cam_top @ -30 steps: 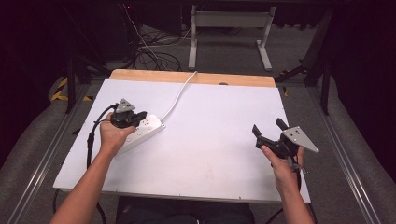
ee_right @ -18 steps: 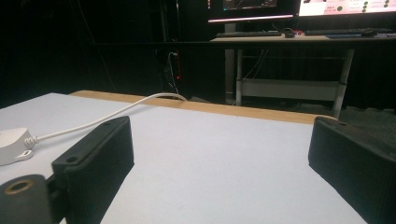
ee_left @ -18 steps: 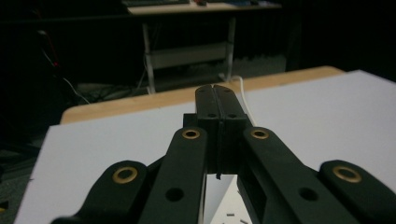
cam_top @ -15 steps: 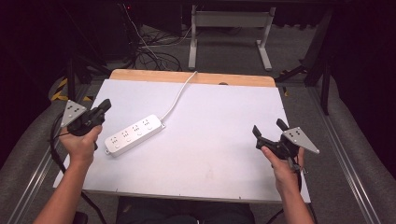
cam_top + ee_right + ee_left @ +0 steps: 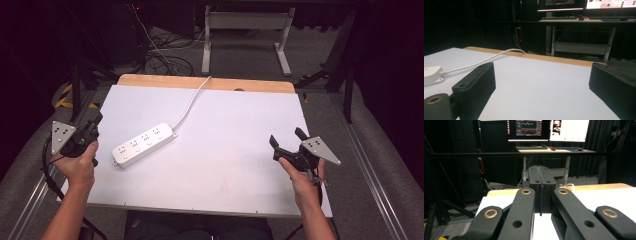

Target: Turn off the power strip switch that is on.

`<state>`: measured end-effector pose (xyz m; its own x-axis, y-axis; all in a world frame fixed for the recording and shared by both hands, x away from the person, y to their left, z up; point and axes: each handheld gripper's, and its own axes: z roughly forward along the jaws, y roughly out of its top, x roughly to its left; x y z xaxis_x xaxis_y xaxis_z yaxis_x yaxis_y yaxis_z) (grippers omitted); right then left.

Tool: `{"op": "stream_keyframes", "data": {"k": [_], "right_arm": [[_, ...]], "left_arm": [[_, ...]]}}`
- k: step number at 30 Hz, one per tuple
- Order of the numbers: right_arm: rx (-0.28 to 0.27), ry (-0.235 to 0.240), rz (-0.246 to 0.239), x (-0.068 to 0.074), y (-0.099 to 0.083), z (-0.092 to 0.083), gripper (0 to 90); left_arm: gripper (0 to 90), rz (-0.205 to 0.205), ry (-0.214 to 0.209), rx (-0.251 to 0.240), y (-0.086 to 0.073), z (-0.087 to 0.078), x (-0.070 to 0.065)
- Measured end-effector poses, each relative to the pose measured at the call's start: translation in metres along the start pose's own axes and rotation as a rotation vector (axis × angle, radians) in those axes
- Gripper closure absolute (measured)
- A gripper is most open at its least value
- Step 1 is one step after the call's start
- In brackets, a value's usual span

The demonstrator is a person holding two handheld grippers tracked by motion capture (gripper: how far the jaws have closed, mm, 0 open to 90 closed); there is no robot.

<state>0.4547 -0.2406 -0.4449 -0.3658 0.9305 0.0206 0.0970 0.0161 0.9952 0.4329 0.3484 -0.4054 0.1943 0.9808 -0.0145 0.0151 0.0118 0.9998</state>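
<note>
A white power strip [image 5: 144, 144] lies slantwise on the white table [image 5: 230, 130], left of the middle. Its white cord [image 5: 192, 102] runs to the far edge. My left gripper [image 5: 95, 122] hangs at the table's left edge, apart from the strip, held in the person's left hand. In the left gripper view its jaws are pressed flat together, and that gripper [image 5: 541, 185] holds nothing. My right gripper [image 5: 287, 139] stays near the table's right front, jaws wide apart and empty. The right gripper view shows the strip's end [image 5: 431, 75] and cord [image 5: 481, 60] off to the left.
A wooden strip [image 5: 205, 82] borders the table's far edge. A white desk frame [image 5: 245, 35] and loose cables [image 5: 160, 55] lie on the floor beyond. Metal rails run along both sides of the table. Monitors [image 5: 549, 128] glow on a desk far behind.
My left gripper has left the power strip, which stays on the table, and has moved left to the table's edge, rising slightly. The right gripper has not moved.
</note>
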Motion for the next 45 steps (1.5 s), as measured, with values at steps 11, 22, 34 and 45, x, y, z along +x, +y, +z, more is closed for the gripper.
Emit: {"op": "stream_keyframes", "data": {"k": [11, 22, 34, 45], "right_arm": [[-0.008, -0.004, 0.005, -0.0011, 0.0003, -0.0010, 7.5], [-0.008, -0.006, 0.004, -0.0015, 0.0009, -0.0016, 7.5], [-0.012, -0.009, 0.002, -0.0014, 0.0017, -0.0027, 7.5], [-0.018, -0.014, 0.002, -0.0023, 0.0027, -0.0054, 7.5]], "left_arm": [[88.4, 0.016, 0.038, 0.008, -0.0049, -0.0021, 0.0034], [6.0, 0.030, 0.011, 0.058, -0.0055, 0.0037, 0.0034], [0.9, 0.042, 0.015, 0.064, -0.0067, 0.0039, 0.0026], [1.8, 0.043, -0.017, 0.076, -0.0079, 0.0054, 0.0011]]}}
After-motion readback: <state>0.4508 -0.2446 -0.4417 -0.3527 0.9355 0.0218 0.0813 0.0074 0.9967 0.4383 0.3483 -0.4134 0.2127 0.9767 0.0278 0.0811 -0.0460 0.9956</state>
